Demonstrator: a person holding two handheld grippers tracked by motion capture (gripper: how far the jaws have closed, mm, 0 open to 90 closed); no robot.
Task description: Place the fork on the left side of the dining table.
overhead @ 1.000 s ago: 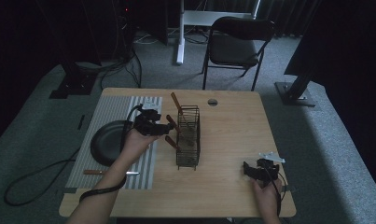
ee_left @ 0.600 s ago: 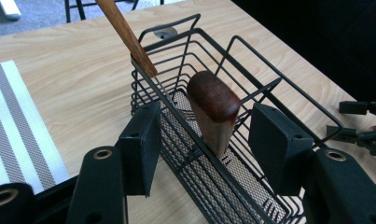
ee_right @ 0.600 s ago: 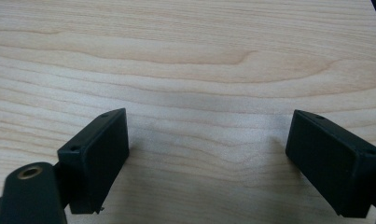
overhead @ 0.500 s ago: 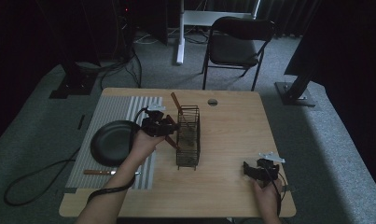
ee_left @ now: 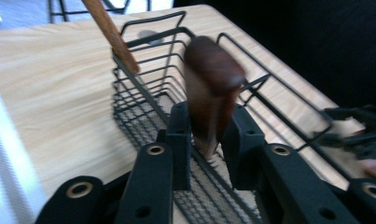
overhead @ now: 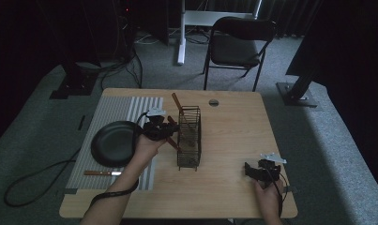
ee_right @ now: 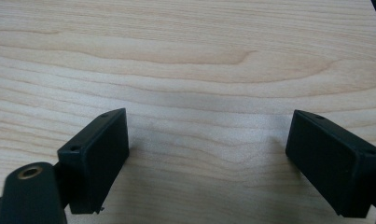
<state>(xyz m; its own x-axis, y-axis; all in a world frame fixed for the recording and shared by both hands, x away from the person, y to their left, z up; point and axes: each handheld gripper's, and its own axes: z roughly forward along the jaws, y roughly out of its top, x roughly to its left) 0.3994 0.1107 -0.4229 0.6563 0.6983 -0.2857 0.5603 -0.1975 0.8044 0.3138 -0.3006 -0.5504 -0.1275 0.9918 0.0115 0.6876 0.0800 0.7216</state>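
A black wire basket (overhead: 189, 138) stands in the middle of the wooden table (overhead: 233, 136). One wooden-handled utensil (overhead: 177, 103) leans out of its far left corner, and its handle (ee_left: 112, 35) shows again in the left gripper view. My left gripper (overhead: 171, 132) is at the basket's left rim, shut on a second, dark brown wooden handle (ee_left: 209, 91) that stands up between the jaws above the basket's mesh (ee_left: 143, 116). The lower end of that utensil is hidden. My right gripper (overhead: 253, 169) rests open on bare wood near the front right corner, with nothing between its jaws (ee_right: 206, 140).
A striped mat (overhead: 111, 112) covers the table's left part. On it lie a black round plate (overhead: 112, 143) and a wooden-handled knife (overhead: 102, 173) near the front. A small round hole cover (overhead: 213, 102) sits at the back. A chair (overhead: 238, 42) stands beyond the table.
My left gripper has carried the held wooden-handled utensil to the right, from above the plate's edge to the basket's left rim. The right gripper has stayed put.
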